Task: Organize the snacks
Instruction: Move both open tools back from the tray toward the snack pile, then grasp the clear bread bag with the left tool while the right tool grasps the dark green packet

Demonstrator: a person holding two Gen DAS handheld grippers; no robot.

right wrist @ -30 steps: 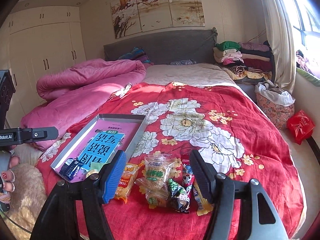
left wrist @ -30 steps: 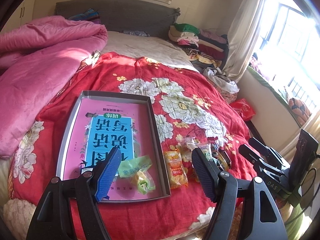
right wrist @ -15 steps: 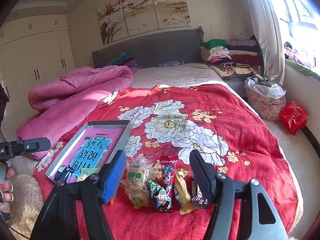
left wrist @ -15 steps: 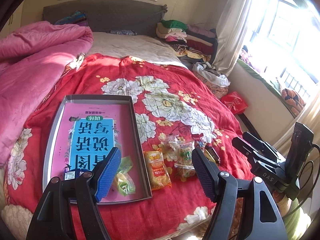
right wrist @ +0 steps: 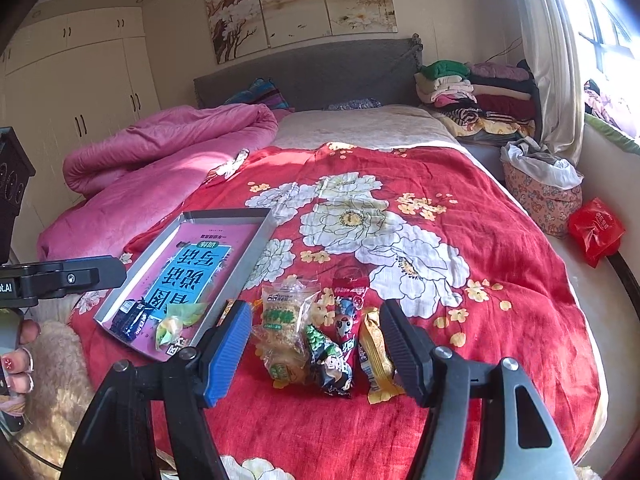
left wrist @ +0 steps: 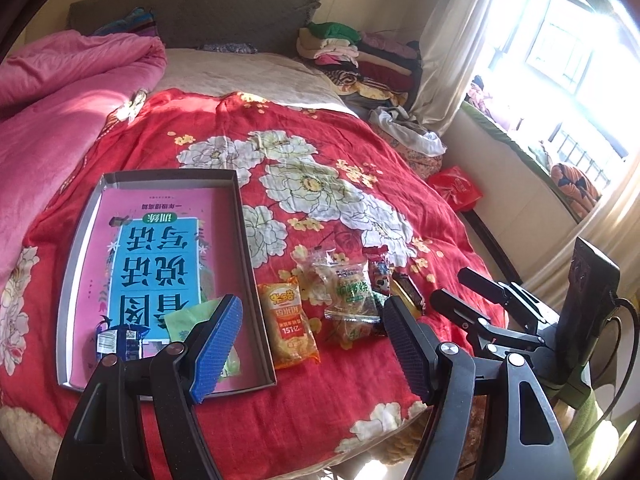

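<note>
A shallow grey box lid (left wrist: 244, 216) (right wrist: 256, 240) with a pink and blue printed bottom lies on the red flowered quilt. Inside it rest a dark blue packet (left wrist: 118, 342) (right wrist: 130, 318) and a pale green packet (left wrist: 184, 318) (right wrist: 180, 318). Just right of the lid lies an orange packet (left wrist: 288, 320), then a clear cracker packet (left wrist: 350, 294) (right wrist: 282, 320), a dark green packet (right wrist: 328, 358), a red packet (right wrist: 348, 304) and a yellow packet (right wrist: 374, 350). My left gripper (left wrist: 312, 344) hovers open above the orange packet. My right gripper (right wrist: 316, 348) hovers open over the loose pile, holding nothing.
A bunched pink duvet (right wrist: 160, 152) fills the bed's left side. Folded clothes (right wrist: 476, 96) are stacked at the head on the right. A red bag (right wrist: 596, 230) and a flowered fabric basket (right wrist: 540, 196) sit beside the bed. A person's fingers (right wrist: 18, 360) grip the left tool.
The left gripper has slid rightward, from over the lid's green packet to over the orange packet. The right gripper has shifted slightly right over the pile. Both stay open.
</note>
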